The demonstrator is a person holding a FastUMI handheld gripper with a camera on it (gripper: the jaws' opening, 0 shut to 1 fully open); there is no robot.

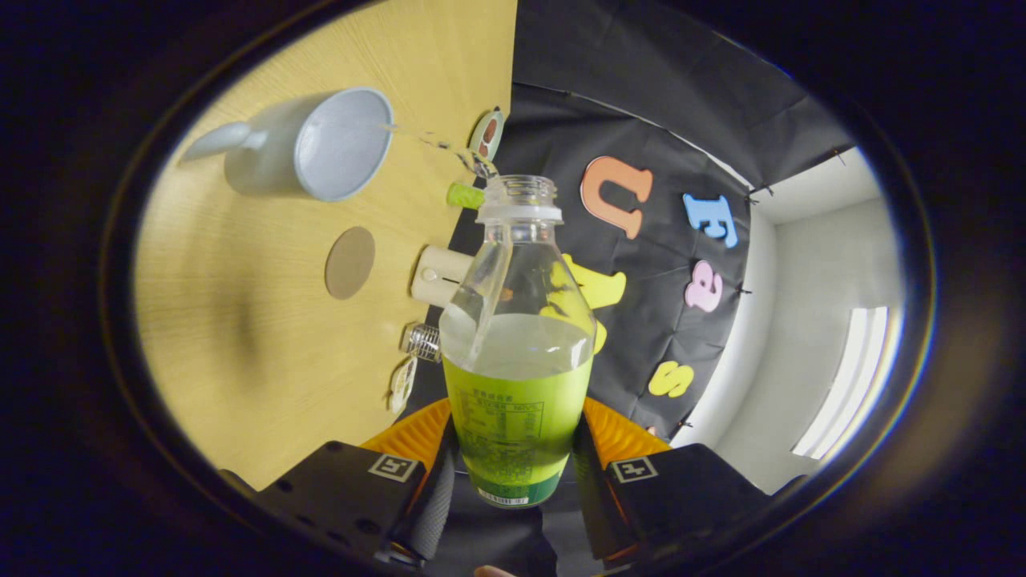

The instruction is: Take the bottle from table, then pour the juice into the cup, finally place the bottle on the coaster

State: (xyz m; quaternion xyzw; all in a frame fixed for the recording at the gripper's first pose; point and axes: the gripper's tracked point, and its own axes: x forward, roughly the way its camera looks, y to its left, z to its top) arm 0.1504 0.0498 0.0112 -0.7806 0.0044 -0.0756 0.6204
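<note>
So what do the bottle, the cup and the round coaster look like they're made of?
Bottle, gripped between the gripper fingers: clear, glossy plastic by the look, liquid visible through it, printed wrap label.
Cup: pale matte, probably ceramic or plastic; can't say which.
Coaster: flat, dull brown disc, maybe cork or wood.
Table: light wood-grain surface.

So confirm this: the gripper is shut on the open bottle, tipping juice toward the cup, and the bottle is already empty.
Not empty. The gripper view shows the bottle holding juice up to about its middle. The gripper is shut on it, a stream running toward the cup.
</note>
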